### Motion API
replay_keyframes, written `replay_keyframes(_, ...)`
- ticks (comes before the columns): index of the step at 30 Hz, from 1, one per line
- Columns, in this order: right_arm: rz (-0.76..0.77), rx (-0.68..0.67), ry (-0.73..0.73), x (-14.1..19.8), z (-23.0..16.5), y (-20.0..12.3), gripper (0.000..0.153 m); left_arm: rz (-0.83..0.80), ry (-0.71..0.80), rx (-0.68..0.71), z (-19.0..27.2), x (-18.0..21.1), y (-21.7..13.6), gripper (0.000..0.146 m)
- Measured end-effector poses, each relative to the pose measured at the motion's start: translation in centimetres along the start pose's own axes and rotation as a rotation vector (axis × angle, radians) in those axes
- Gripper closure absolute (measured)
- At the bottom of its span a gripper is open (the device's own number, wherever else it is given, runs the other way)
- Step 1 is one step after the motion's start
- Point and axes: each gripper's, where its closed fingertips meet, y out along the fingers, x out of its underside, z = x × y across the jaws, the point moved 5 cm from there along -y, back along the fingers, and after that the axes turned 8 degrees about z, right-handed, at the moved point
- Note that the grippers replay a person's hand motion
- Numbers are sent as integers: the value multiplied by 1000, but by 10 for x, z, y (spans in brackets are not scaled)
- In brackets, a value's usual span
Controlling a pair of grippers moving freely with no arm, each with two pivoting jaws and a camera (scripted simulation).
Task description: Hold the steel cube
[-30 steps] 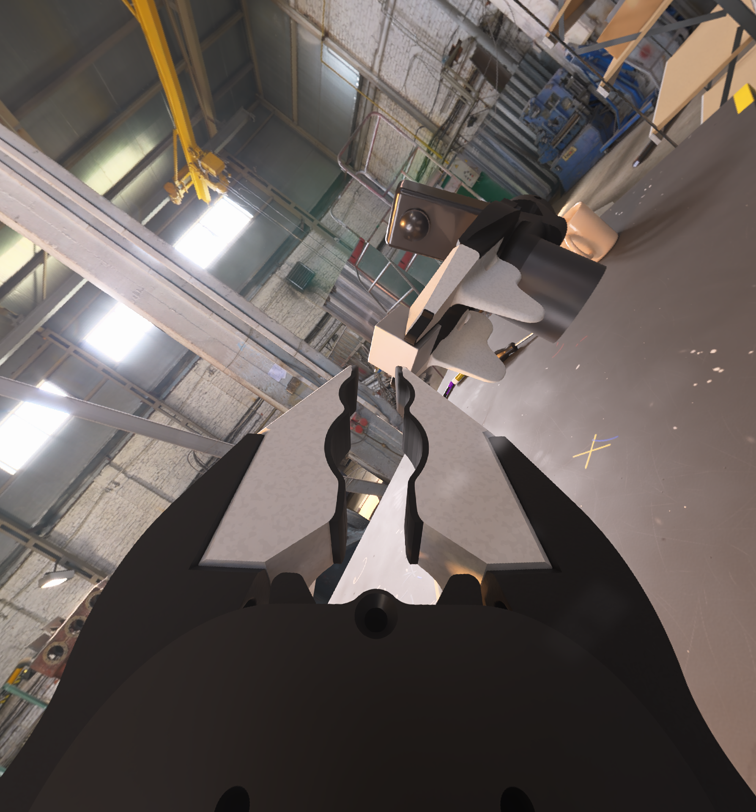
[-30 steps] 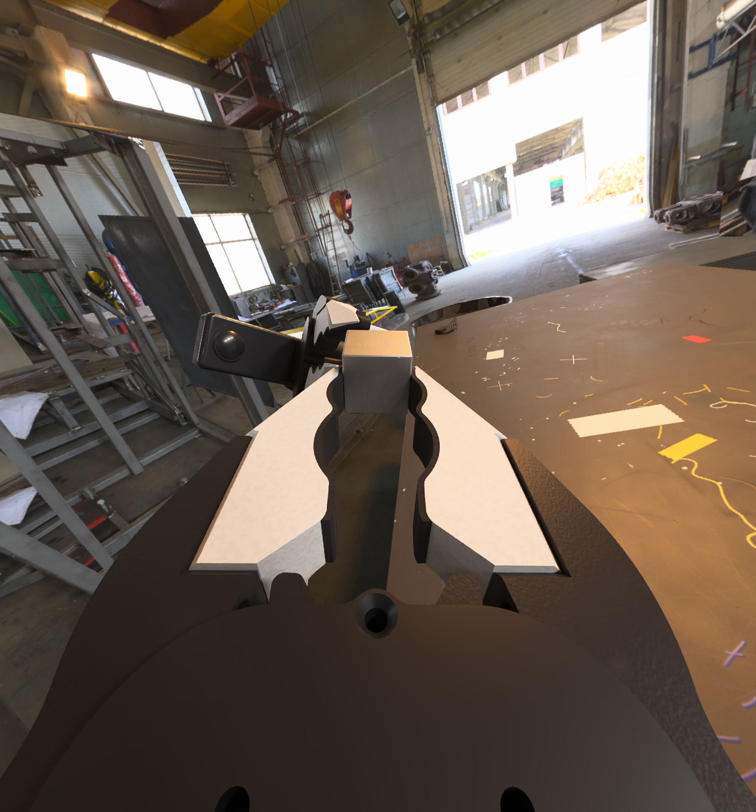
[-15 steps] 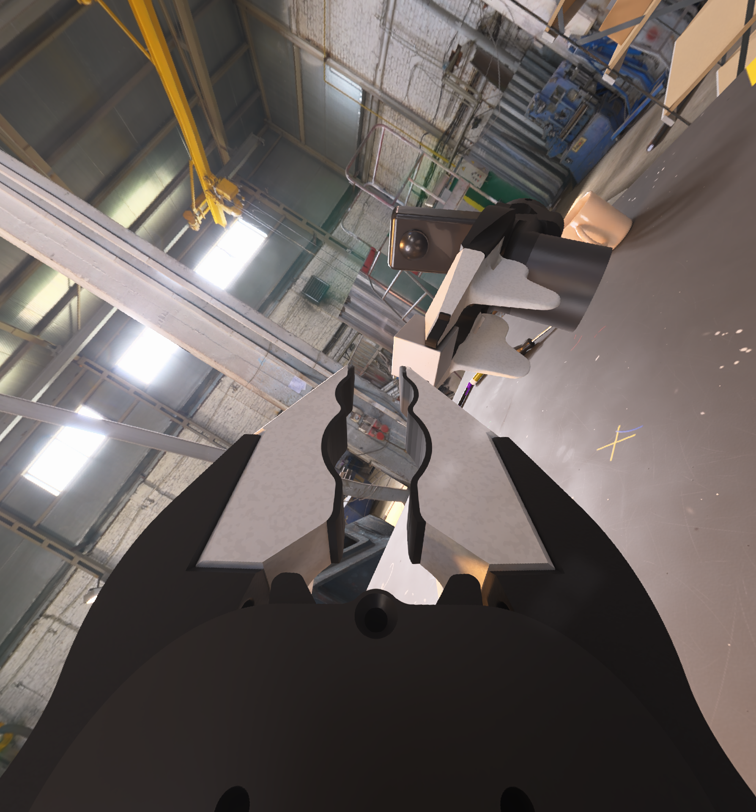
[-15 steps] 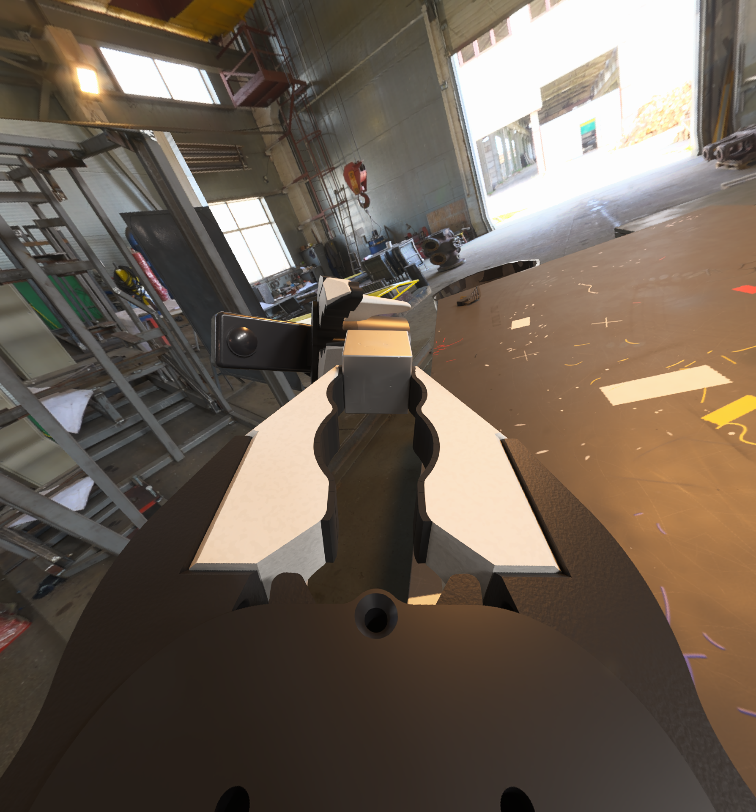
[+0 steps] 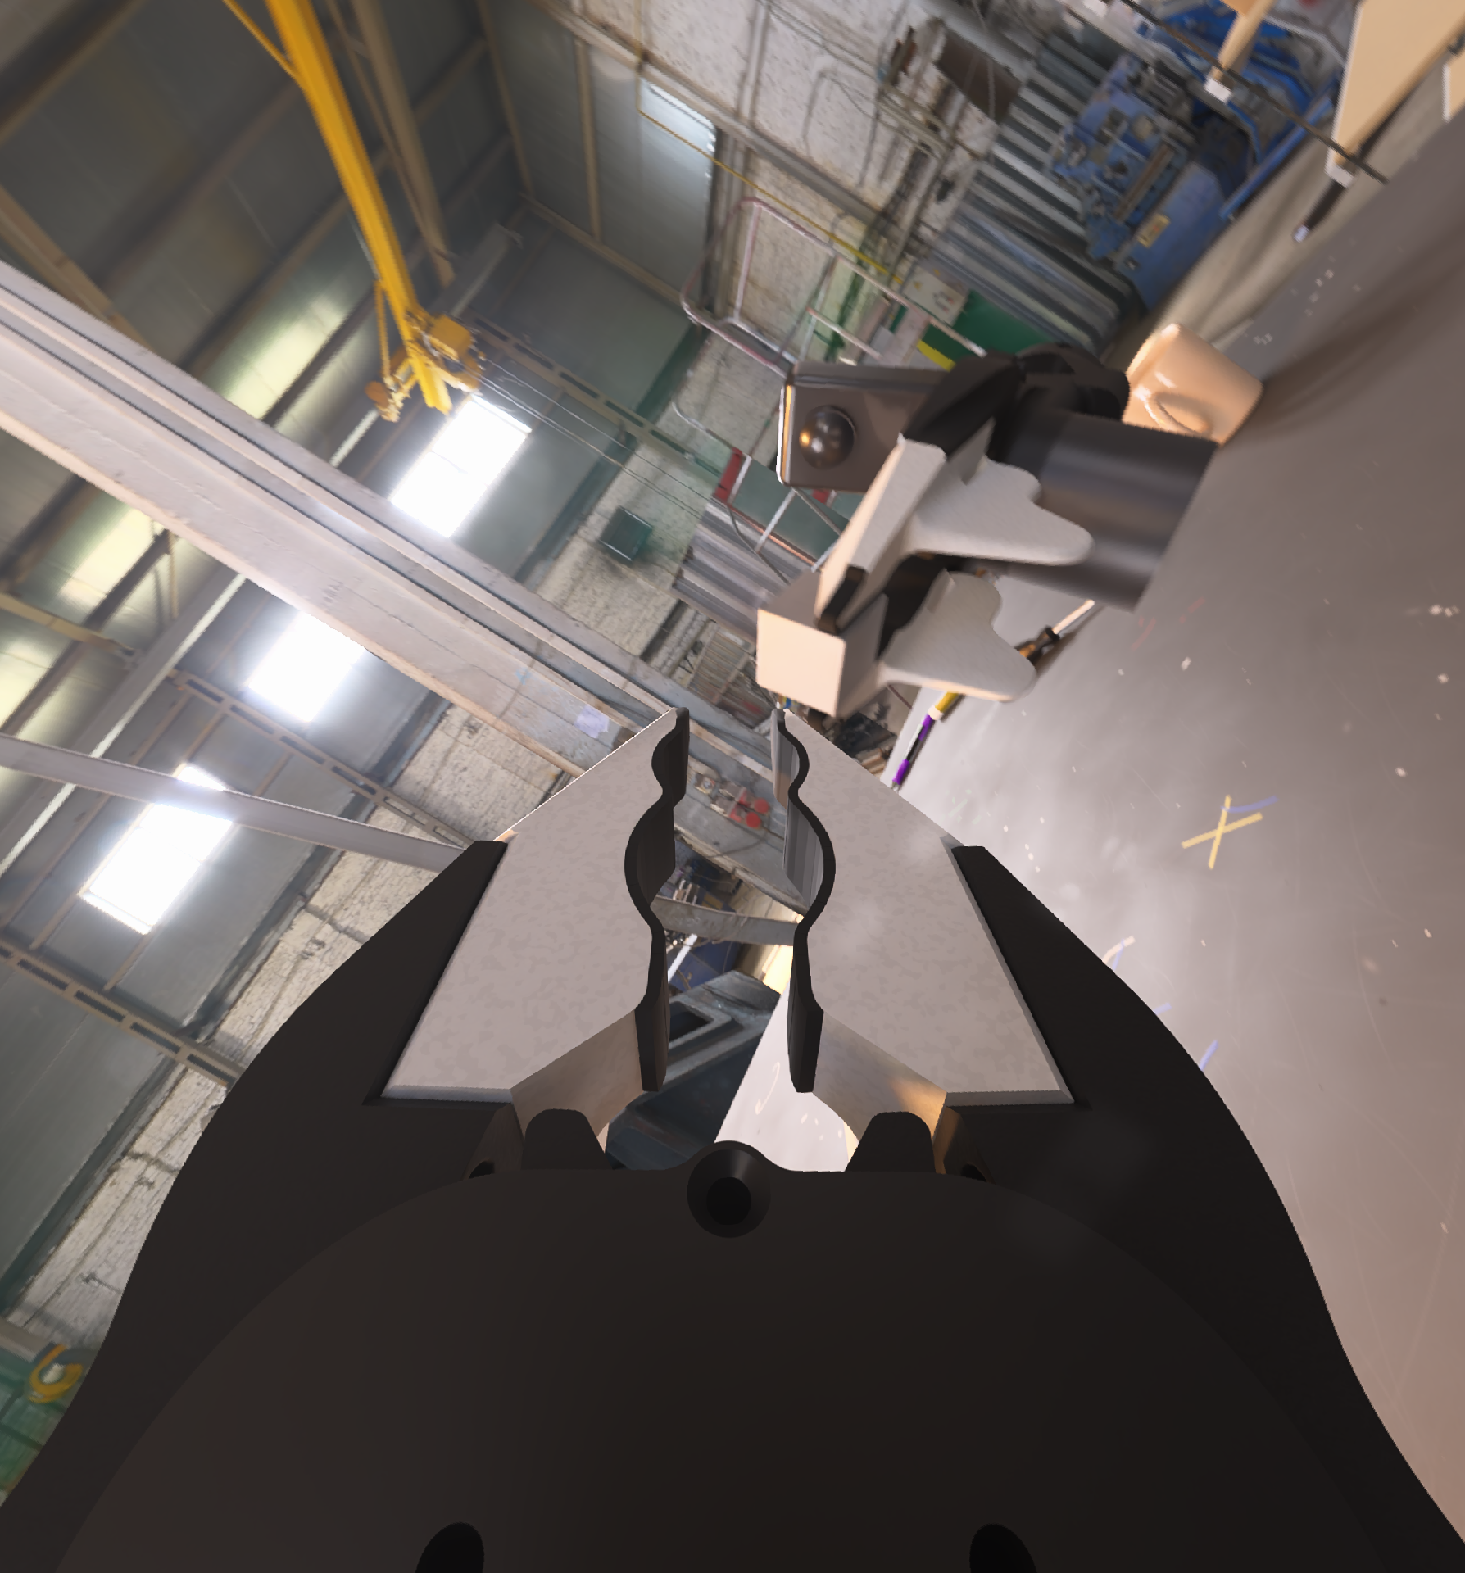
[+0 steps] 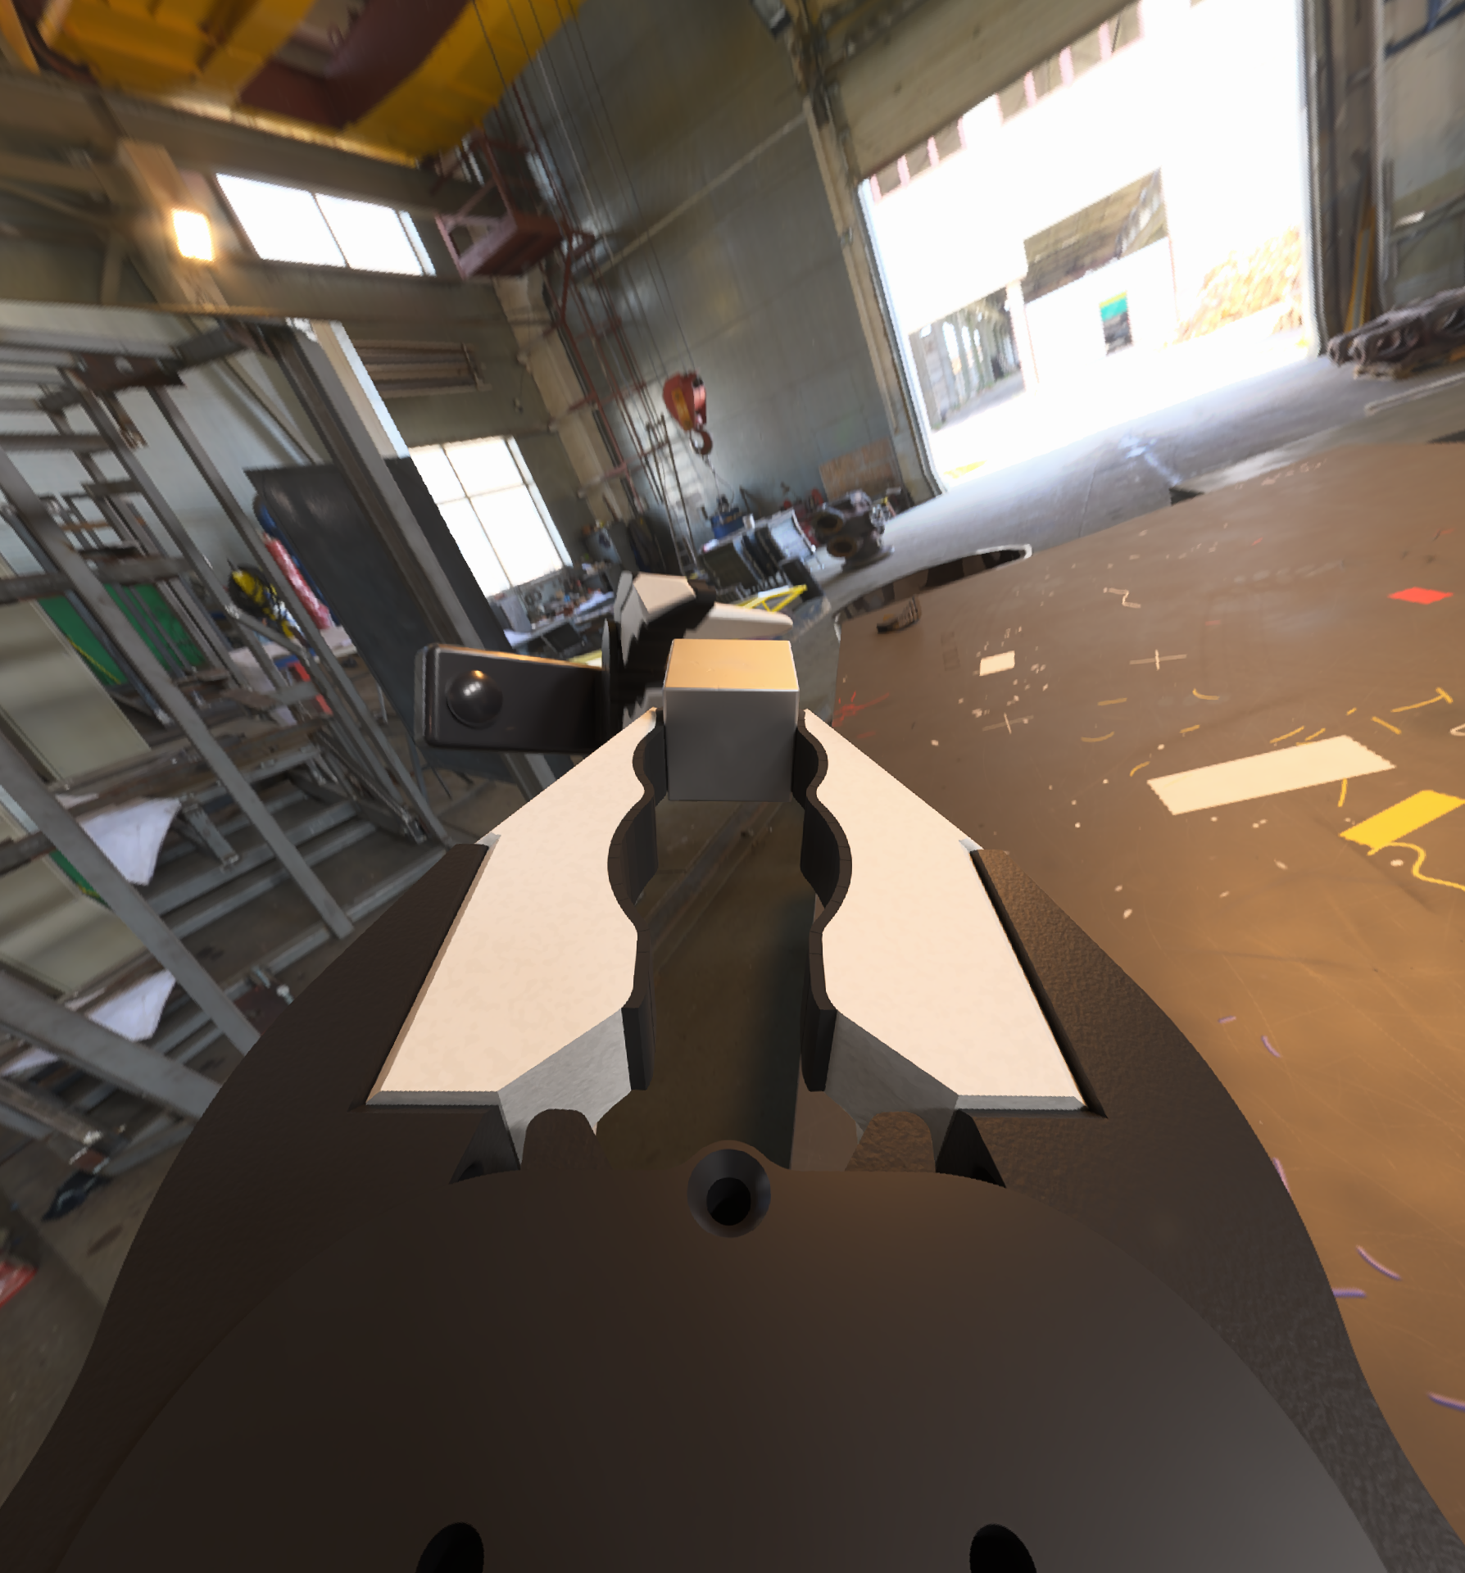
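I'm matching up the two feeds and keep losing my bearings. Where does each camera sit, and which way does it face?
Left wrist view: on the left gripper, tilted toward the hall roof; its empty grey fingers show.
Right wrist view: on the right gripper, facing level along the dark marked table; its fingers clamp the small steel cube.
Shared: the cube, the table, and each view shows the other gripper beyond its fingertips.

The right tongs [image 5: 840, 630] carrying the cube [image 5: 801, 660] have drifted farther right and slightly lower in the left wrist view, away from the left tongs [image 5: 729, 740], while both views have tilted, the table [image 6: 1223, 894] sliding lower and rightward.
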Motion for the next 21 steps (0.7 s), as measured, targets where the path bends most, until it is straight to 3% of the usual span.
replay_keyframes(3, 61, -4, 23, -8, 1, -6, 124, -40, 30, 40, 4, 5, 0, 121)
replay_keyframes(8, 109, -15, 77, -11, 4, -7, 124, -124, 122, -15, 7, 15, 7, 114)
replay_keyframes(17, 104, -19, 144, -3, 12, 1, 124, -96, 109, -68, 5, 14, 11, 102)
replay_keyframes(21, 95, -34, 183, 2, 14, 6, 124, -82, 171, -134, 1, 13, 11, 101)
